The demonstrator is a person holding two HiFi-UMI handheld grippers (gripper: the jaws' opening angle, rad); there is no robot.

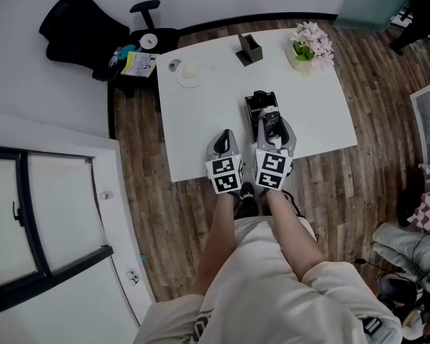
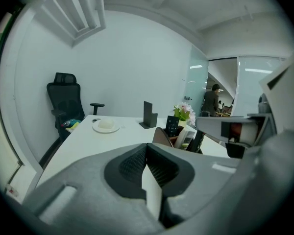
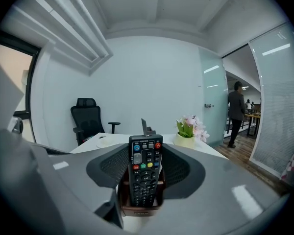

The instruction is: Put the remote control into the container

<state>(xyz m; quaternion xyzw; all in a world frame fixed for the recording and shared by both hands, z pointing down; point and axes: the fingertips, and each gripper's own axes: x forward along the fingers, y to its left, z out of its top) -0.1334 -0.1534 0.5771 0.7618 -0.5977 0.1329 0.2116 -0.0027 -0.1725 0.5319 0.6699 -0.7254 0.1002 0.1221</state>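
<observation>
My left gripper (image 1: 225,136) is clenched on nothing, its jaws pressed flat together, hanging over the near edge of the table (image 1: 201,142) just left of the container (image 3: 138,210); my right gripper (image 1: 273,129) sits beside it, directly on the near side of the container, jaws grasping the remote control (image 3: 145,173).

The remote is a long black slab held upright, its button face towards my right camera; a blue key and a red key sit at the top corners, a pale key and a row of coloured ones below, then dark keys down to the bottom; its lower end stands inside the container, a dark brown open-topped box whose front rim crosses the remote's foot.

Left of the container the white tabletop is bare out to its left edge; right of it a clear strip runs to the right edge; beyond it are a black stand (image 1: 249,49) and a pot of pink flowers (image 1: 312,45) near the far edge; a white plate (image 1: 190,74) lies far-left of the container; a black office chair (image 1: 86,27) is past that corner.
</observation>
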